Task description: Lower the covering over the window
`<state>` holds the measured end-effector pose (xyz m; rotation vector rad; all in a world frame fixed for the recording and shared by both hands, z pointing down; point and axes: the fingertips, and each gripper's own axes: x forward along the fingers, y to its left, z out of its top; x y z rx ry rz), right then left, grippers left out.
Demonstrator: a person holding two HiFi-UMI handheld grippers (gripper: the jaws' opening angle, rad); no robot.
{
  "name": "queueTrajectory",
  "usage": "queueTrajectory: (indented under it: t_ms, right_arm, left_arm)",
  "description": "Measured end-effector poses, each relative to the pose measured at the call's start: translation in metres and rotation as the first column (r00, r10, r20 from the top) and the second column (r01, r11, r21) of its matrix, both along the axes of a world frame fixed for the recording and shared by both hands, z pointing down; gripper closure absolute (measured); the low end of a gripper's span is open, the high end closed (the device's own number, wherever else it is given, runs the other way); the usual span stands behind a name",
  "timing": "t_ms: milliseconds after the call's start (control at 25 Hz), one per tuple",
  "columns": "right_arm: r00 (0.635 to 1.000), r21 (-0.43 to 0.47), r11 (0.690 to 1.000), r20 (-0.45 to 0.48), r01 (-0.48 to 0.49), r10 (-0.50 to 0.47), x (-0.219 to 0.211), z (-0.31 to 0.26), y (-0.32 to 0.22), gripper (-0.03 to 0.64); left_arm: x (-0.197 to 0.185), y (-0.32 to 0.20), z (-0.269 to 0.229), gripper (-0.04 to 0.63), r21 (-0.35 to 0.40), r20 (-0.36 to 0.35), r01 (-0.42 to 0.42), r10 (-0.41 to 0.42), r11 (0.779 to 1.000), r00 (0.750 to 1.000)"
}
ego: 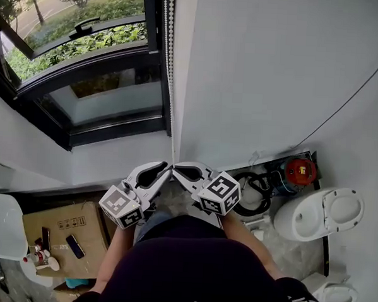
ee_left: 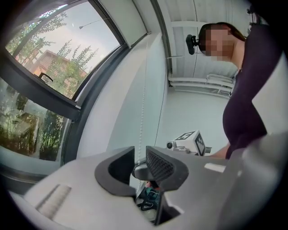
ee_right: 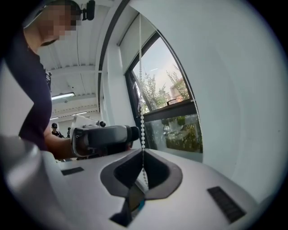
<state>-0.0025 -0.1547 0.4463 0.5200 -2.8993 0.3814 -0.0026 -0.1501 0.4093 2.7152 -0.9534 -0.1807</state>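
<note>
The chain (ee_right: 141, 90) hangs beside the uncovered window (ego: 87, 47), blind unseen above; our right gripper (ee_right: 143, 157) clenches its fingers on it, our left gripper (ee_left: 140, 155) has fingers released about it, so we should pull straight down, regripping higher with the left before the right lets go.

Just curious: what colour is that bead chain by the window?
White. The bead chain shows best in the right gripper view.

The wall (ego: 275, 76) and window frame (ego: 114, 125) block the way ahead, the bead chain (ego: 170, 51) hanging at their join. A toilet (ego: 315, 217) crowds the right, a box (ego: 58, 229) the left.
</note>
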Motion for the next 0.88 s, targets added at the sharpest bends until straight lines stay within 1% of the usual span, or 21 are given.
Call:
queueTrajectory:
  t_ms: [120,200,280,360,400,480,520,560,640,680,760,880]
  right_arm:
    - [0.997,-0.003,0.998,0.055,0.059,-0.059,0.008,-0.003,0.008,0.603]
    - [0.993,-0.003,0.996,0.085,0.085,-0.085,0.009,-0.004,0.011,0.603]
    - [0.99,0.011,0.994,0.09,0.112,-0.113,0.009,-0.006,0.016,0.603]
    - [0.985,0.026,0.987,0.071,0.157,-0.158,0.007,-0.005,0.024,0.603]
    - [0.982,0.03,0.982,0.044,0.185,-0.186,0.004,-0.001,0.028,0.603]
    - [0.972,0.03,0.972,-0.043,0.232,-0.231,0.0,0.015,0.037,0.603]
    - [0.968,0.024,0.97,-0.065,0.243,-0.241,-0.002,0.023,0.041,0.603]
    - [0.968,0.006,0.969,-0.056,0.246,-0.245,-0.002,0.028,0.044,0.603]
    - [0.97,-0.042,0.969,-0.001,0.243,-0.244,0.0,0.03,0.047,0.603]
    - [0.969,-0.052,0.967,0.008,0.249,-0.249,0.001,0.03,0.048,0.603]
    - [0.961,-0.055,0.96,-0.01,0.275,-0.276,0.002,0.031,0.047,0.603]
    - [0.95,-0.068,0.948,-0.022,0.31,-0.312,0.0,0.031,0.047,0.603]
  left_arm:
    - [0.013,0.001,-0.001,0.503,-0.004,0.018,-0.021,0.021,1.0,1.0]
    - [0.019,0.002,-0.003,0.503,0.003,0.032,-0.026,0.026,1.0,0.999]
    - [0.023,0.004,-0.004,0.503,0.008,0.039,-0.027,0.027,1.0,0.999]
    - [0.025,0.006,-0.005,0.503,0.011,0.041,-0.024,0.024,1.0,0.999]
    - [0.026,0.007,-0.005,0.503,0.016,0.043,-0.025,0.024,1.0,0.999]
    - [0.026,0.009,-0.005,0.503,0.022,0.046,-0.02,0.019,1.0,0.999]
    - [0.025,0.009,-0.006,0.503,0.022,0.046,-0.015,0.014,1.0,0.999]
    - [0.025,0.01,-0.006,0.503,0.021,0.046,-0.011,0.01,1.0,0.999]
    - [0.023,0.012,-0.007,0.503,0.015,0.048,-0.001,0.0,1.0,0.999]
    - [0.022,0.012,-0.008,0.503,0.01,0.047,0.009,-0.009,1.0,0.999]
    - [0.021,0.011,-0.009,0.503,0.007,0.046,0.02,-0.02,1.0,0.999]
    - [0.021,0.01,-0.011,0.503,0.017,0.046,0.013,-0.014,1.0,0.999]
